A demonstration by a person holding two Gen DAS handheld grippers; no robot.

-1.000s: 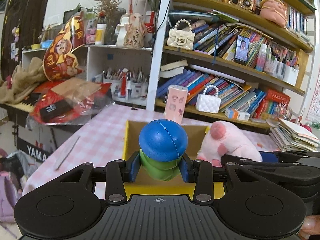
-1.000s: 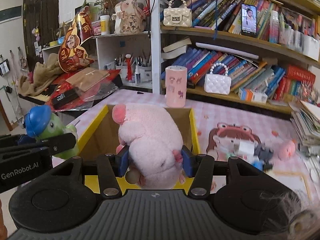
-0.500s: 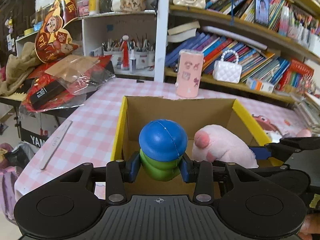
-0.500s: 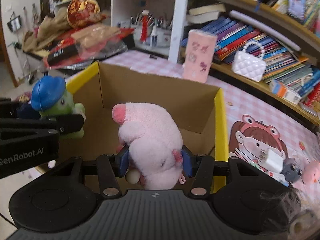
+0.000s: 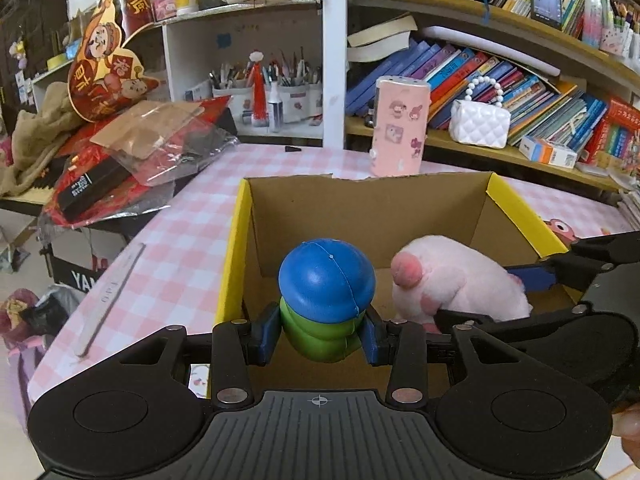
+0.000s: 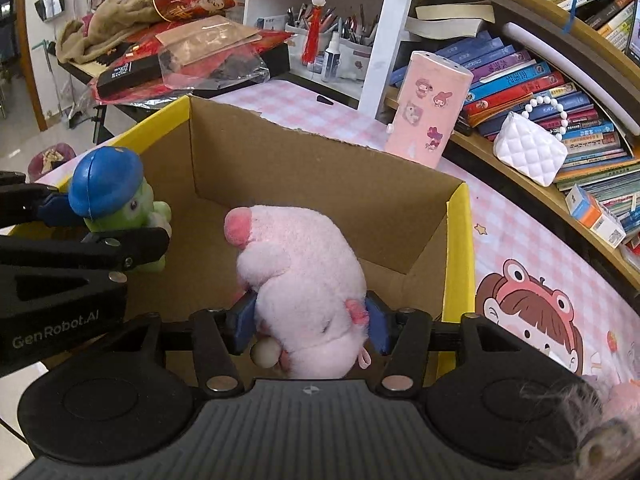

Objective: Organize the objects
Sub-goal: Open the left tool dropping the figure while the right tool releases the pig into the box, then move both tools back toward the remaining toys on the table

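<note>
Both toys held over the open cardboard box [image 5: 440, 200]

Left gripper [image 5: 320, 334]: blue fingers [image 5: 266, 334] clamped on the green body of the blue-capped figure [image 5: 326, 300], which sits inside the box mouth near the left yellow wall; the jaws have just been opening slightly, the figure between them and the pads in contact. Right gripper [image 6: 306, 320]: fingers [image 6: 378, 322] pressed on both flanks of the pink plush pig [image 6: 300, 276], its snout pointing into the box, body above the brown floor; these jaws have just been opening, the plush between them. Whether either toy touches the box floor cannot be told. The box stands on the pink checked bench [image 5: 176, 264]; a pink sticker-covered case [image 6: 430, 108] stands upright just behind its far wall. A white quilted purse [image 6: 530, 148] rests on the lower bookshelf.
</note>
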